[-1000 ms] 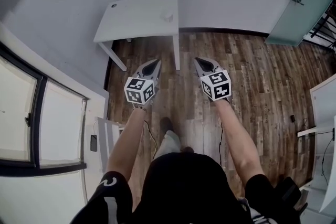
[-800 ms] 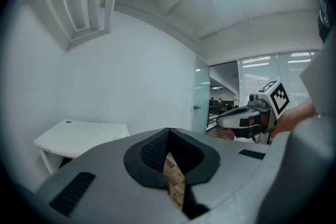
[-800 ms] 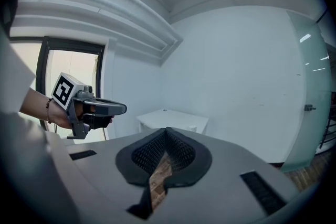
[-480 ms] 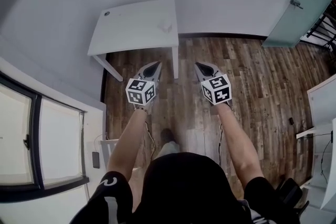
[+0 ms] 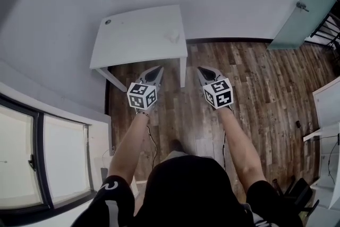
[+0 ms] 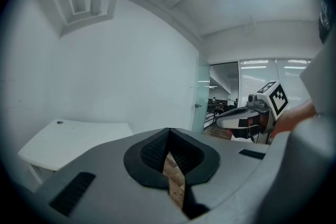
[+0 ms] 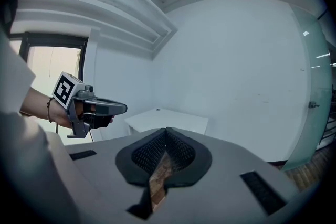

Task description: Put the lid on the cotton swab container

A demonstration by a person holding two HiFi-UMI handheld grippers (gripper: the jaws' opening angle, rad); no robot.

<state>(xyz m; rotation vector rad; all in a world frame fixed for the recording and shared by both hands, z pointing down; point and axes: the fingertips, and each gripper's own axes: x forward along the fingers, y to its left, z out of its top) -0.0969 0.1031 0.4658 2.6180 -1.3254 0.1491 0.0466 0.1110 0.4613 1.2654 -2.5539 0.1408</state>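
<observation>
A small pale container (image 5: 173, 35) stands near the right edge of a white table (image 5: 135, 40); it is too small to tell whether a lid is on it. Both grippers hover over the wooden floor just short of the table's front edge. My left gripper (image 5: 158, 69) is shut with nothing between its jaws, which meet at the tip (image 6: 168, 131). My right gripper (image 5: 202, 69) is shut and empty too (image 7: 167, 130). Each gripper view shows the other gripper beside it: the right gripper (image 6: 247, 116) and the left gripper (image 7: 97, 108).
A small dark round spot (image 5: 108, 22) sits at the table's far left corner. A glass door (image 5: 305, 5) is at the right, a window (image 5: 32, 162) at the left, white furniture (image 5: 326, 106) at the right edge. The table (image 6: 73, 141) stands against a white wall.
The table has shifted lower and nearer in the head view as the person steps toward it. Both grippers stay shut and side by side.
</observation>
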